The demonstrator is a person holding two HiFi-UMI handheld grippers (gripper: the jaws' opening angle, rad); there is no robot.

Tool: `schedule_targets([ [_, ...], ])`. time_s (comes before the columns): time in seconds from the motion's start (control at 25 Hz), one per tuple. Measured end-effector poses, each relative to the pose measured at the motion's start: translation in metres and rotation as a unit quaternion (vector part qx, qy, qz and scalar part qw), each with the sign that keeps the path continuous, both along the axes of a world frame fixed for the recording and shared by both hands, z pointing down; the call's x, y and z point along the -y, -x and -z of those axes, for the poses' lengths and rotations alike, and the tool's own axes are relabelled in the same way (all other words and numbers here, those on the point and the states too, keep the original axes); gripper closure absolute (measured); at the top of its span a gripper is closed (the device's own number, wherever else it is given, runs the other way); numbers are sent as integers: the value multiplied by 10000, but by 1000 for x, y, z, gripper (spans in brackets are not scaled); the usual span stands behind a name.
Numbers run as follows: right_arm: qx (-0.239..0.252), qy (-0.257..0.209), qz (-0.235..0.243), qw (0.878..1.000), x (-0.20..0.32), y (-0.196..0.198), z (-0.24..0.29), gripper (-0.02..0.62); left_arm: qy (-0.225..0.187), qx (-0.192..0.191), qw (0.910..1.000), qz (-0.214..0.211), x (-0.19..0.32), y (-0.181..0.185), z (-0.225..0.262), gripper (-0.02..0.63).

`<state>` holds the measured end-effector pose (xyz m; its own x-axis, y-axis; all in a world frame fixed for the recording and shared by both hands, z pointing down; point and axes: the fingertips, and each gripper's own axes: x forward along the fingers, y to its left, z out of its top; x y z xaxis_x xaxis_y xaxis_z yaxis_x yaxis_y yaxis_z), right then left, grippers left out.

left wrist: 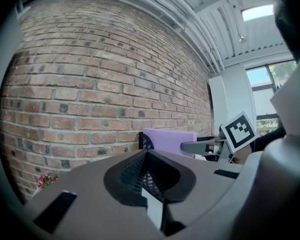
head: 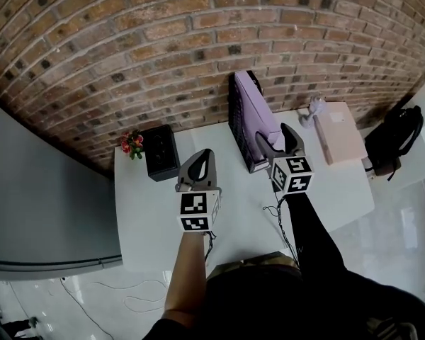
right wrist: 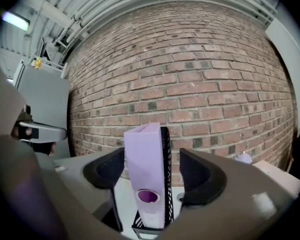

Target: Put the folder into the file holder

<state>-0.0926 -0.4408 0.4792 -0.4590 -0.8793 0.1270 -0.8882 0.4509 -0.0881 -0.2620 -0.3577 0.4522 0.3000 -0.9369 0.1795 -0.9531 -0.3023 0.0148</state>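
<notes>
Purple folder (right wrist: 146, 160) stands on end inside the black mesh file holder (head: 236, 122), at the far edge of the tabletop (head: 237, 211) against the brick wall (head: 127, 41), with its spine toward me. My right hand-held gripper (head: 277, 134) has its jaws spread wide. The spine shows in the gap between them, but neither pad touches it. My left hand-held gripper (head: 200, 163) has its jaws pressed together on nothing and hangs over bare tabletop, well clear of the holder. By my reading the folder is placed and the step is release and retreat. To do it well I should keep the right jaws spread and draw straight back along the spine line, not sideways, so no pad snags the folder or drags the light holder. Only the right gripper view shows the round finger hole low on the spine. Only the head view shows the neighbours: a black box (head: 160, 151) with small flowers (head: 132, 142) at left, and a tan book (head: 338, 133) at right.
</notes>
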Motion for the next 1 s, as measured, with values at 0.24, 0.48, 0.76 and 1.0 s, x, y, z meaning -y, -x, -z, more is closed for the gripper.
schedule_targets([
  [0.24,40,-175,346,9992,-29,-16,17,258,-102,-95,9998,158,-22,-23,14,597],
  [0.48,96,-365,647,9972,-62,-48,38,256,-255,-70,9990,366,-48,-52,29,597],
  [0.76,9,-536,984,9937,-96,-95,55,256,-338,140,9983,445,-76,-102,42,597],
  [1.0,-25,-855,1211,9889,-125,-123,75,257,-480,247,9969,567,-98,-130,56,597],
])
